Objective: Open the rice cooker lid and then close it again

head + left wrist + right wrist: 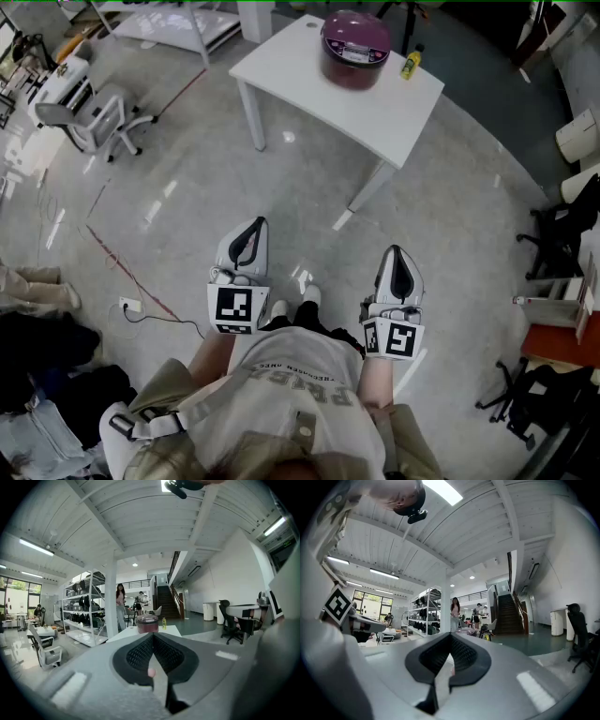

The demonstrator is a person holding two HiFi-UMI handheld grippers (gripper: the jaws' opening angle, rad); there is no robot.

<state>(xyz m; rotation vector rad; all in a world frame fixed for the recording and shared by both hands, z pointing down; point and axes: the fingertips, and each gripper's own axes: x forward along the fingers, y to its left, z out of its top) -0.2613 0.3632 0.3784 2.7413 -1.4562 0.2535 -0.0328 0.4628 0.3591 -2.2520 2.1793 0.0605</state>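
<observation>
My left gripper (251,236): jaws together, nothing between them. My right gripper (397,264): likewise closed and empty. I hold both at my waist, pointing ahead.

Cooker (354,47): lid down, on the table (375,108), well apart from me. A bottle (411,63) stands just beside it.

Risks: pushing at the lid with closed jaws could shove the cooker towards the table edge or tip the bottle.

Room: bare floor ahead. A cable (141,314) lies to my left and a chair (561,232) stands to my right.

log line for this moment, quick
phase: not started | rice cooker: closed, on table | left claw: shut, empty | right claw: shut, empty
</observation>
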